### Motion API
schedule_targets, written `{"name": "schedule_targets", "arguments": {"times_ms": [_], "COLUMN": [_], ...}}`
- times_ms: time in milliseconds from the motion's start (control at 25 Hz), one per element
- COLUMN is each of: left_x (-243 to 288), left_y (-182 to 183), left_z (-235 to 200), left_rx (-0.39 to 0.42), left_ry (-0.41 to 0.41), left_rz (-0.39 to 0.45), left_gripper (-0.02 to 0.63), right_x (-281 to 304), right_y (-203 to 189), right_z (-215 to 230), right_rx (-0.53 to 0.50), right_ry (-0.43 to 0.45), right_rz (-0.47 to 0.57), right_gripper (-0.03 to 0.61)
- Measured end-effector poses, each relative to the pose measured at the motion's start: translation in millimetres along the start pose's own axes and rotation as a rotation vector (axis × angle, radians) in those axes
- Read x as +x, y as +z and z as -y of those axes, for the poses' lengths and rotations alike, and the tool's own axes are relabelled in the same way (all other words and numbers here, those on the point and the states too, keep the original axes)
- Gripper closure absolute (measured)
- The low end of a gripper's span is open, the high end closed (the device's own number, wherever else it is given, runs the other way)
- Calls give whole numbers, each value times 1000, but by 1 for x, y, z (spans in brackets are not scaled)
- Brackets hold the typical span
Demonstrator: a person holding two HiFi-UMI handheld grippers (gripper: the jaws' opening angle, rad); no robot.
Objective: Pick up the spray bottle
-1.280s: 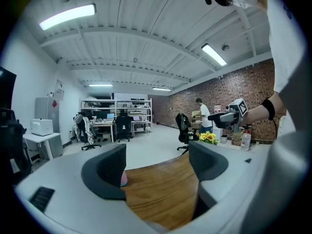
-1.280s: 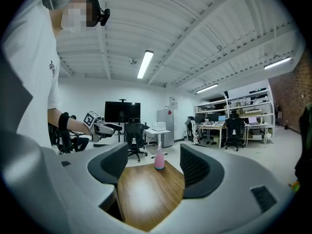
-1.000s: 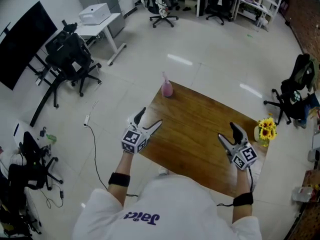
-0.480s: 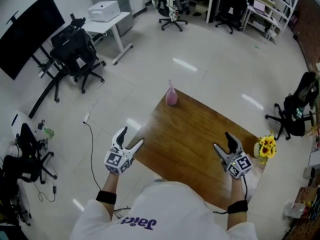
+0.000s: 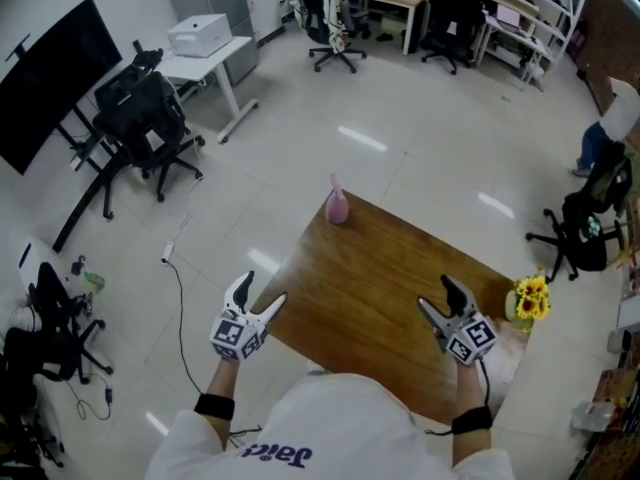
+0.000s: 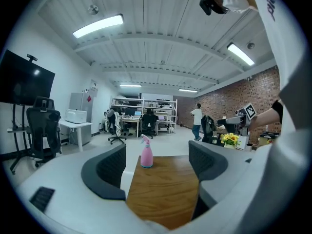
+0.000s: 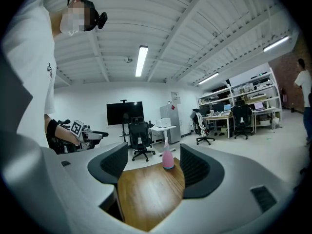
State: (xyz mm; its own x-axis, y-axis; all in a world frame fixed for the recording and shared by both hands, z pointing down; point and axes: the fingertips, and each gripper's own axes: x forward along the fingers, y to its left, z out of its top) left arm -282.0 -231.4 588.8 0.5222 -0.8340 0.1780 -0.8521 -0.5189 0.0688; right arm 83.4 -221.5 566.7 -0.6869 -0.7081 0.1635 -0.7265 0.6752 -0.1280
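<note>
Spray bottle (image 5: pixel 336 206) standing on the far left corner of the table (image 5: pixel 390 288), well apart from the left gripper (image 5: pixel 266 285) and right gripper (image 5: pixel 434 292), both empty, jaws apart: reach far with the left, squeeze its pink middle softly, lift straight.

A pink spray bottle (image 5: pixel 336 204) stands upright at the far corner of the wooden table (image 5: pixel 390 288)
</note>
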Motion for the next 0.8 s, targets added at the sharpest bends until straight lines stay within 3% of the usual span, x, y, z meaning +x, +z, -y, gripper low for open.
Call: {"name": "schedule_targets", "arguments": {"times_ms": [400,800], "left_x": [91,204], "left_y": [-44,-42], "left_z": [7,-4], "left_rx": [9,-14], "left_ry": [-68,-108], "left_rz": [-87,-88], "left_gripper": [199,199], "right_x": [-15,-22], "right_y": [-26,-27], "right_z": [0,2], "right_rx": [24,27], "right_ry": [-49,-78], "right_rz": [-60,-79], "right_gripper": [241,241]}}
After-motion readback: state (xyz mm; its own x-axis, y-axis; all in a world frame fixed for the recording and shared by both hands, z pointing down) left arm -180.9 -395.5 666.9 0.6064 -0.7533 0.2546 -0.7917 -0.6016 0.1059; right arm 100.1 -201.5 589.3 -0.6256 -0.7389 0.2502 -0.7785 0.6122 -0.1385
